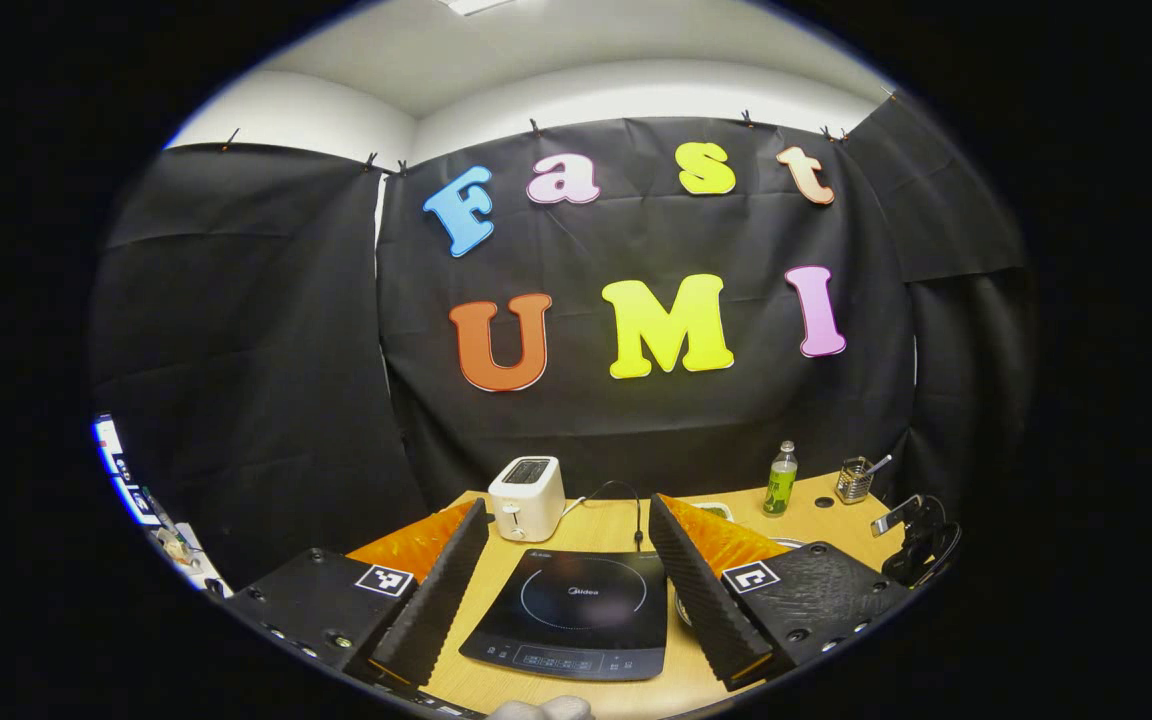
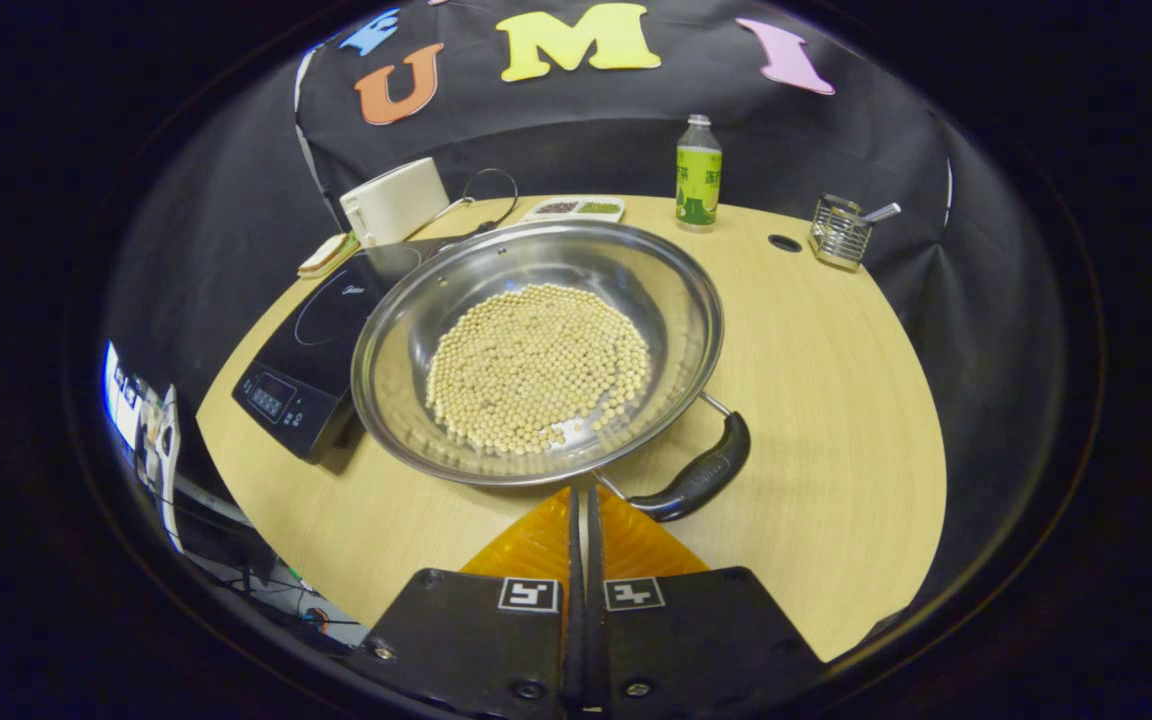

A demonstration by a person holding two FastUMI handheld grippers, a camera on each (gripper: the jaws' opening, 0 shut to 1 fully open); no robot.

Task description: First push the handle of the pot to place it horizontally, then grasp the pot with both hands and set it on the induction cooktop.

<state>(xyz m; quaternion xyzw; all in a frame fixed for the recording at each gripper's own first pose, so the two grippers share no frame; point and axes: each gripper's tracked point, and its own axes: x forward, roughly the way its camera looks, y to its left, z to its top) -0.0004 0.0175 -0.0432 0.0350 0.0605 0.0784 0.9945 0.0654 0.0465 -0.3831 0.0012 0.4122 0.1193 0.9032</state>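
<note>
A steel pot (image 2: 406, 330) holding pale beans (image 2: 536, 365) sits on the wooden table (image 2: 816, 400), just right of the black induction cooktop (image 2: 301, 350). Its rim overlaps the cooktop's right edge in the right gripper view. The pot's black handle (image 2: 701, 475) lies slanted at the near right rim. My right gripper (image 2: 581, 492) is shut and empty, its tips at the near rim just left of the handle. My left gripper (image 1: 568, 503) hangs open above the cooktop (image 1: 576, 610), with its fingers (image 1: 436, 590) spread to either side of it.
A white toaster (image 1: 528, 495) stands behind the cooktop with its cable. At the table's back are a green bottle (image 2: 698, 175), a wire utensil holder (image 2: 839, 232) and a small divided dish (image 2: 576, 208). A black clamp (image 1: 921, 540) sits at the far right edge.
</note>
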